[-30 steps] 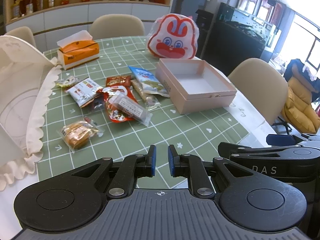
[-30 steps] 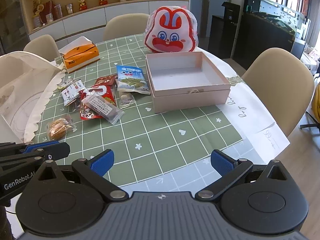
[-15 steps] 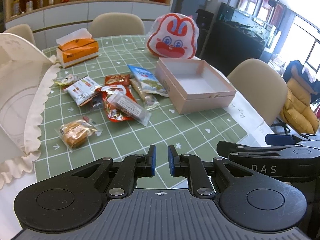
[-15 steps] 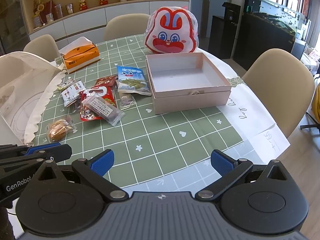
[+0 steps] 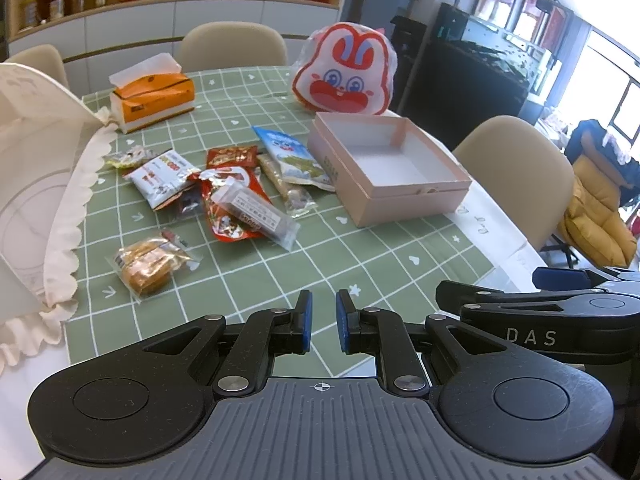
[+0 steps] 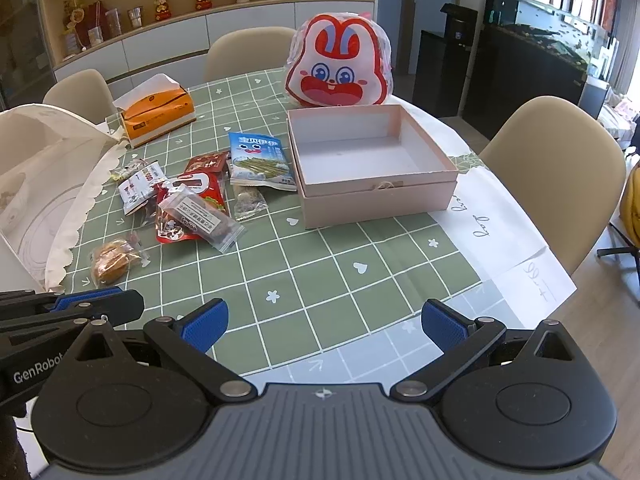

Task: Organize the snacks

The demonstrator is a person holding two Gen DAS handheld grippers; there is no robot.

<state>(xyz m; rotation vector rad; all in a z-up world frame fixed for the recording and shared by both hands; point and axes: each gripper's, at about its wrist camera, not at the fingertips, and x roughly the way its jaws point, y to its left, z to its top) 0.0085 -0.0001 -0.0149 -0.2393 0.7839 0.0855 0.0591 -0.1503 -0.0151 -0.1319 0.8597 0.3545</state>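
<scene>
From my remote seat, reading the right wrist view from its left edge: a cream scalloped cloth (image 6: 48, 184) fills the far left, with an orange tissue box (image 6: 158, 114) above it toward the upper left. Left of centre lies the snack pile (image 6: 192, 200) on the green checked tablecloth (image 6: 320, 272); its nearest member, a wrapped pastry (image 6: 114, 260), sits alone at lower left, while a clear-wrapped bar (image 6: 204, 220) rests on top of a red packet (image 6: 188, 204), and a blue packet (image 6: 260, 160) lies just beside the box wall. Right of centre stands the open pink box (image 6: 376, 196), nothing inside it, with a rabbit-face bag (image 6: 339, 68) behind it at upper centre. At the bottom of the left wrist view my left gripper (image 5: 322, 322) shows its blue pads nearly together with a narrow gap, gripping nothing; at the bottom of the right wrist view my right gripper (image 6: 323, 322) is spread wide, likewise holding nothing. No snack is boxed yet, so I judge the step in hand to be the first pick. To do it well I would take the top or outlying items first, pinch a crimped wrapper edge rather than the slippery middle, lift clear of neighbours, and release low inside the box, so that the blue packet against the wall is not dragged.
</scene>
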